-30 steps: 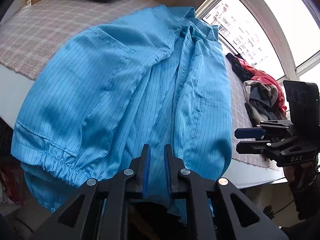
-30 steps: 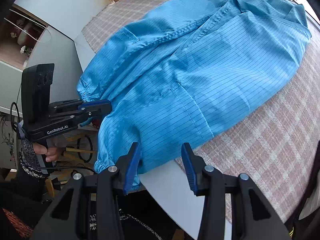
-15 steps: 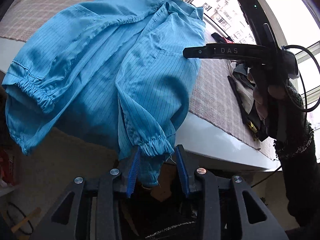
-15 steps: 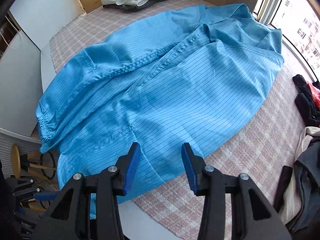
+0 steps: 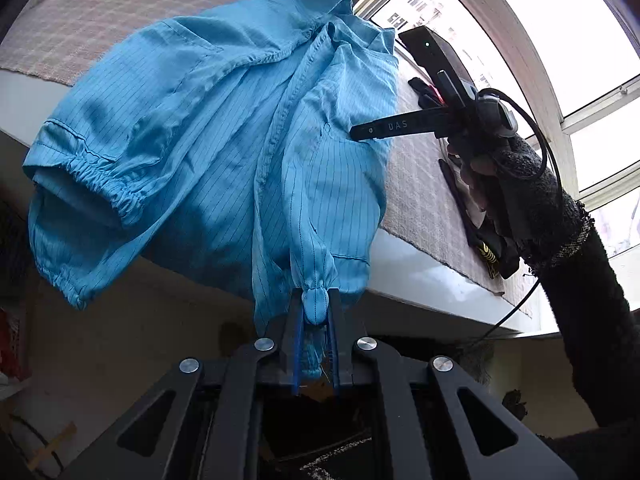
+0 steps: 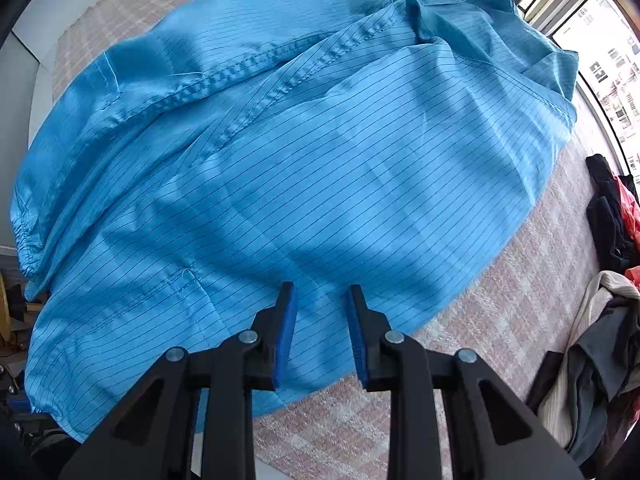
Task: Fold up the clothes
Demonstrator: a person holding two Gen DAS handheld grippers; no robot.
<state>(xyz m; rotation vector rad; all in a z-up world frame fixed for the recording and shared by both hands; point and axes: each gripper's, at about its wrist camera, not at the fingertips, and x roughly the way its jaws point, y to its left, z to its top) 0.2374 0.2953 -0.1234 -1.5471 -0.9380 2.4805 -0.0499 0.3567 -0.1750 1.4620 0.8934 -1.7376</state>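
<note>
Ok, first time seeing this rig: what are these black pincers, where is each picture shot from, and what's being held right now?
They are hand-held two-finger grippers, one per hand, each with a wide-angle camera looking along its fingers. The left camera looks up from below the table edge: the left gripper is shut on a bunched sleeve cuff of the blue striped jacket. The right gripper, seen from its own camera above the table, is open over the jacket and holds nothing. The jacket lies on a checked cloth; a clothes pile sits to the right.
</note>
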